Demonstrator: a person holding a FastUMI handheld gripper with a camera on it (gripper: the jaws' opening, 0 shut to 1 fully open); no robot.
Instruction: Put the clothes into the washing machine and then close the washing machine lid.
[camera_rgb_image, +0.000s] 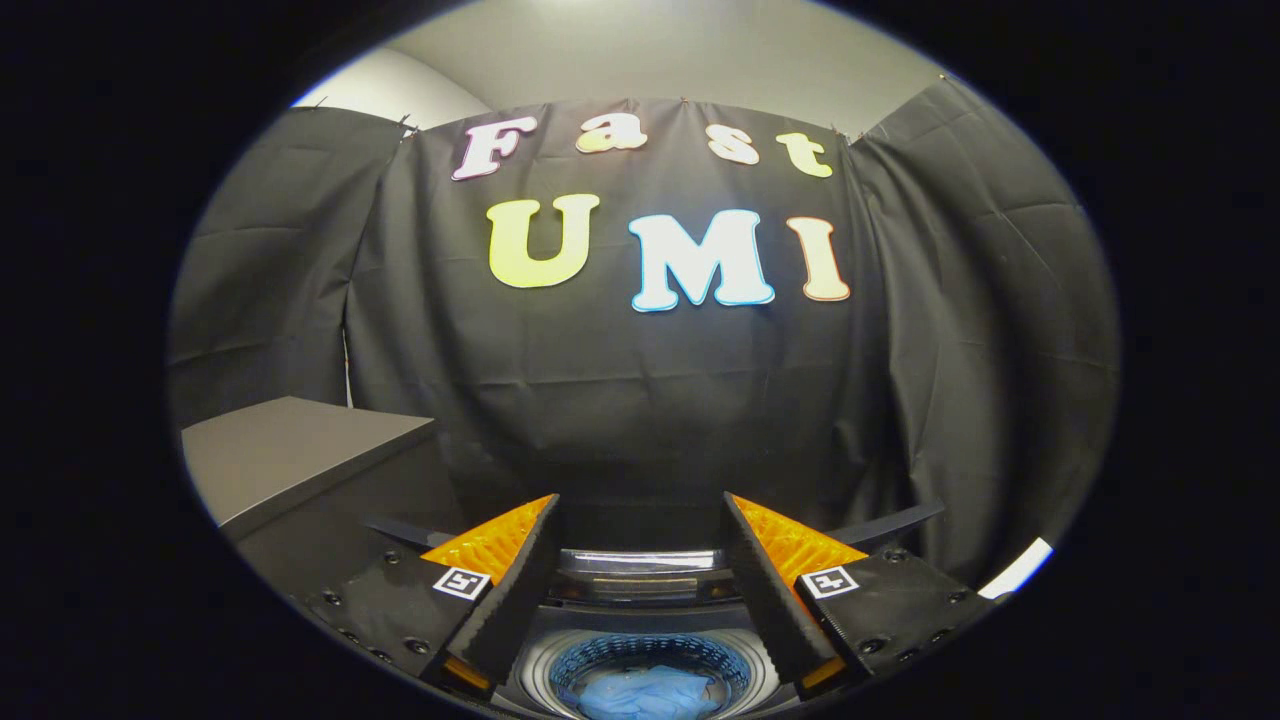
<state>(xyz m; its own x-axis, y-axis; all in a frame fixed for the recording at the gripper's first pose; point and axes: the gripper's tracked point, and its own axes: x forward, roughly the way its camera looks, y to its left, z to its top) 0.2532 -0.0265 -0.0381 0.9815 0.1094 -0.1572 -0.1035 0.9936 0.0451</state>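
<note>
A: What are the tongs (640, 510) doing?

B: They stand spread wide, released, with nothing gripped between them. The two fingertips (540, 505) sit well apart, and the gap between them is bare air.

A: And what lies under that gap?

B: The washing machine (640, 585), seen from above. Its round drum mouth opens below and between the fingers, ringed by a pale collar. The clothes (648, 692), a crumpled blue bundle, already lie inside the drum, down at the bottom of it.

A: Is the lid shut?

B: No. The drum is open to the camera. A glossy dark band runs across just ahead of the fingers, at the back of the opening; that may be the washing machine lid (640, 562) standing folded up, or the control panel, and the fisheye bend makes it hard to tell which.

A: Does anything stand in the way?

B: Nothing lies between the tongs and the drum. The fingers themselves hide the drum's rim on either side.

A: What else is around?

B: To the left of the machine, a grey cabinet (300, 450) with a flat top stands just beside it. Beyond everything hangs the black cloth wall (640, 400), draped in folds, with a pale ceiling (660, 50) above it.
</note>
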